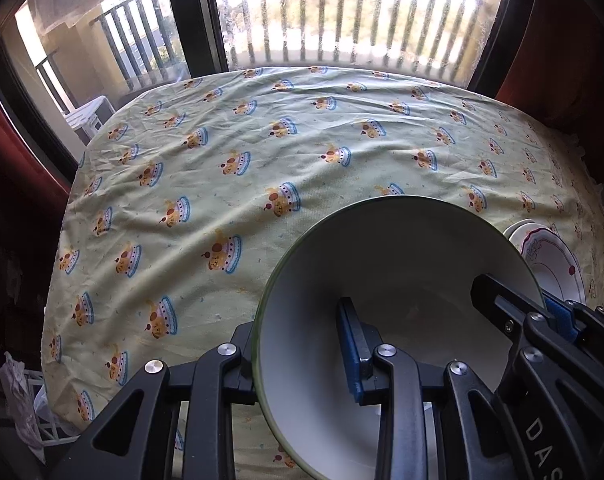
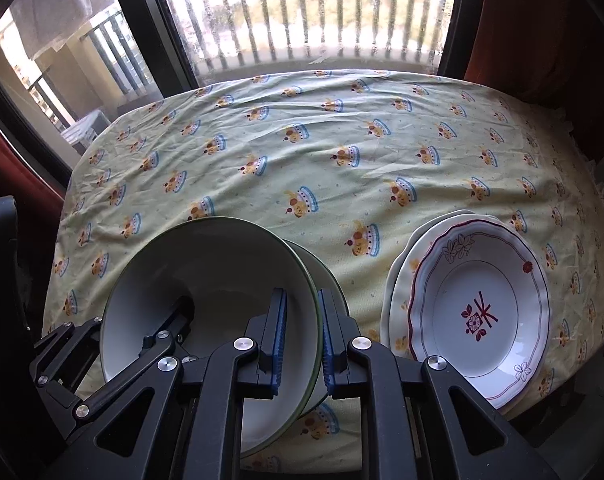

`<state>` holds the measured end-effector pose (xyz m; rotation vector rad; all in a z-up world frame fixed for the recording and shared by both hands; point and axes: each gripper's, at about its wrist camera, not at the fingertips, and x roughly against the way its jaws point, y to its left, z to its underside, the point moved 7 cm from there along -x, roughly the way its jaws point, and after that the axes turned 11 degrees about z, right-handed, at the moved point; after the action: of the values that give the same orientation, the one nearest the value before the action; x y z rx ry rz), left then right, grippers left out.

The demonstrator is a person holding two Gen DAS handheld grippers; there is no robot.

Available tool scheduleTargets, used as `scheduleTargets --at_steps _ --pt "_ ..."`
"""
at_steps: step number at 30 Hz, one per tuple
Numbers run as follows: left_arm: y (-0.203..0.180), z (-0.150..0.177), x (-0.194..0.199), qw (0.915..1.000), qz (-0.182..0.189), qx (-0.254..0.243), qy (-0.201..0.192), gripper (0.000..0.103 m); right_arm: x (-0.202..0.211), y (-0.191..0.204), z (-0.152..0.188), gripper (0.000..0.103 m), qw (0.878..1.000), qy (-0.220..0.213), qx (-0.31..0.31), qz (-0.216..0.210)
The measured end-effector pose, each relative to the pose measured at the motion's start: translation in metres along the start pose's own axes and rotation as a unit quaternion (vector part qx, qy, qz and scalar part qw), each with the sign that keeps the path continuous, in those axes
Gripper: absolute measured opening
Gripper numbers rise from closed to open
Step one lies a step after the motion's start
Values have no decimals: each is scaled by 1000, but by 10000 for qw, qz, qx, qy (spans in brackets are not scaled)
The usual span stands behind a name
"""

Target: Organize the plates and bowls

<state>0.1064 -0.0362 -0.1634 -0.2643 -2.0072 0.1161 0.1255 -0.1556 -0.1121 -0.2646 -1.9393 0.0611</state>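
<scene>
A white bowl with a green rim (image 1: 381,264) (image 2: 206,272) is held tilted above the near table edge by both grippers. My left gripper (image 1: 302,352) straddles its left wall, one blue pad (image 1: 351,348) inside the bowl. My right gripper (image 2: 302,340) pinches the bowl's right wall between its blue pads (image 2: 276,340). The left gripper's arm shows inside the bowl in the right wrist view (image 2: 162,332). A second bowl (image 2: 325,280) shows just behind the held one. A stack of plates, top one white with red flower trim (image 2: 481,312) (image 1: 553,264), lies at the right.
The table wears a pale green cloth with a cartoon print (image 1: 262,140) (image 2: 341,140). A window with balcony railings (image 1: 341,12) stands behind it. Red curtains hang at both sides. A white rack with bags (image 1: 30,408) sits on the floor at the left.
</scene>
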Motion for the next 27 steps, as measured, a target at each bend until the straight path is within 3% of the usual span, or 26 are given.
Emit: scheduleTargets --at_steps 12,20,25,27 --pt "-5 2 -11 9999 97 -132 6 30 -11 -3 1 19 9999 -19 -142 45" --pt "-7 10 -16 9991 381 -50 188 32 -6 -6 8 19 9995 -198 -231 103" --pt "-10 14 -19 9974 643 -40 317 35 -6 -8 10 23 9993 -189 -325 85" --pt "-11 15 -18 9966 750 -47 336 40 -7 -9 11 33 9993 -134 -350 68"
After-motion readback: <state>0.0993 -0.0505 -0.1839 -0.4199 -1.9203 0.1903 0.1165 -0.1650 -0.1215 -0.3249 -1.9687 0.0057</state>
